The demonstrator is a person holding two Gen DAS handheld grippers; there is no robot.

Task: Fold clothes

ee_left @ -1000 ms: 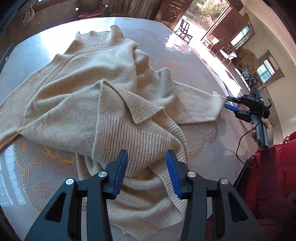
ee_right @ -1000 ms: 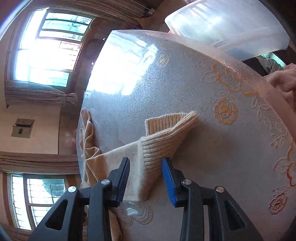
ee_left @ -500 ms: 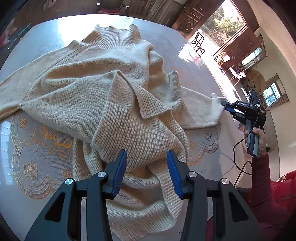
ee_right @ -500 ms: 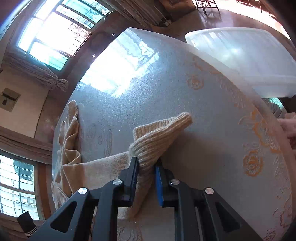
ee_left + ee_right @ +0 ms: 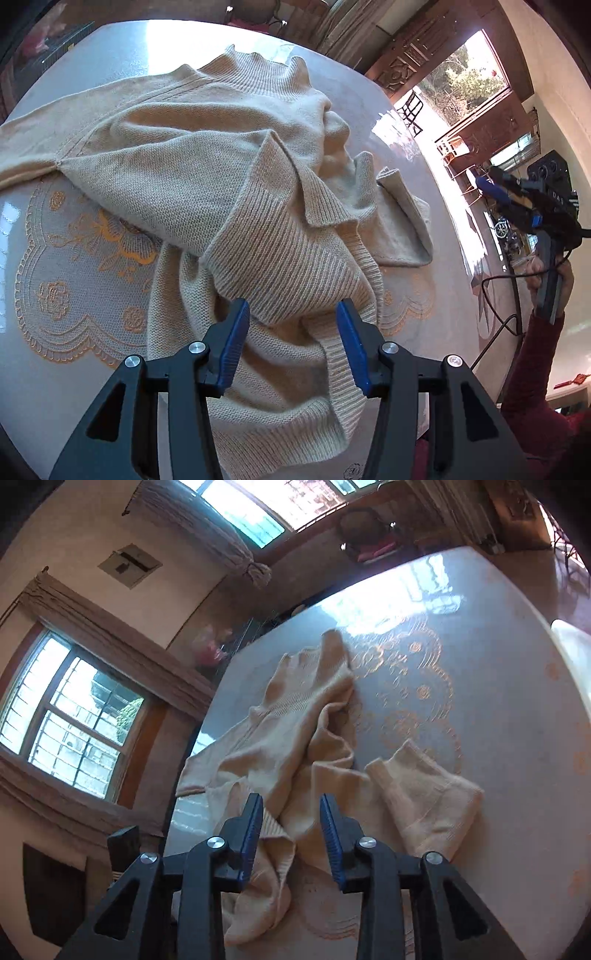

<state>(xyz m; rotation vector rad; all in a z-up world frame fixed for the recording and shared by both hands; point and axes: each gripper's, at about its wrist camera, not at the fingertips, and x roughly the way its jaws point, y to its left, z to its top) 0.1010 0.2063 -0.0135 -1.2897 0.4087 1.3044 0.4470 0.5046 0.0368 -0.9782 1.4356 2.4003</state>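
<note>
A beige knitted sweater lies crumpled on the round table, collar at the far side and ribbed hem nearest me. My left gripper hovers just over that hem, jaws opening, with no cloth pinched between them. In the right wrist view the sweater sits below, and one sleeve lies doubled back on the table beside the body. My right gripper hangs high above it, jaws opening and empty. The left wrist view shows the right gripper raised at the table's right edge.
A lace-patterned cloth with orange flowers covers the table. A translucent plastic bin stands past the far right rim. A hand in a red sleeve holds the right gripper, with its cable hanging down. Chairs and windows ring the room.
The right gripper closed on the sleeve cuff, carried it back toward the sweater body, let go and rose away. The left gripper sank a little toward the hem and rolled.
</note>
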